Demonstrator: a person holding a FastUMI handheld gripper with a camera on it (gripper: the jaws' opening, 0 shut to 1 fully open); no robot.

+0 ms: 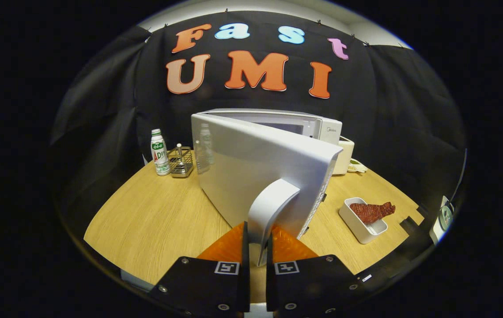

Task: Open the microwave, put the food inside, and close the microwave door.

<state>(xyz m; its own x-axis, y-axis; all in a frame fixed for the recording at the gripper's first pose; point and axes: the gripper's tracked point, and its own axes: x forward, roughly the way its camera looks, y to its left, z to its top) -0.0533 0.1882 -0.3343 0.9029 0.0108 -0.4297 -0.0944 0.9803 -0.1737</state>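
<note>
Tool (pixel 258 247) clamped on door handle (pixel 271 207); bottle (pixel 159 152) beyond

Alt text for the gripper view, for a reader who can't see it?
The gripper is shut on the handle of the microwave door, which stands partly open. Beyond the fingers, a white dish of food waits on the wooden table.

Even, soft overhead light; the wooden surface (pixel 154 216) is bright, the booth's far corners dim. The microwave door (pixel 251 168) shows a faint reflection. Fisheye bending curves the surface's near edge; focus is sharp.
</note>
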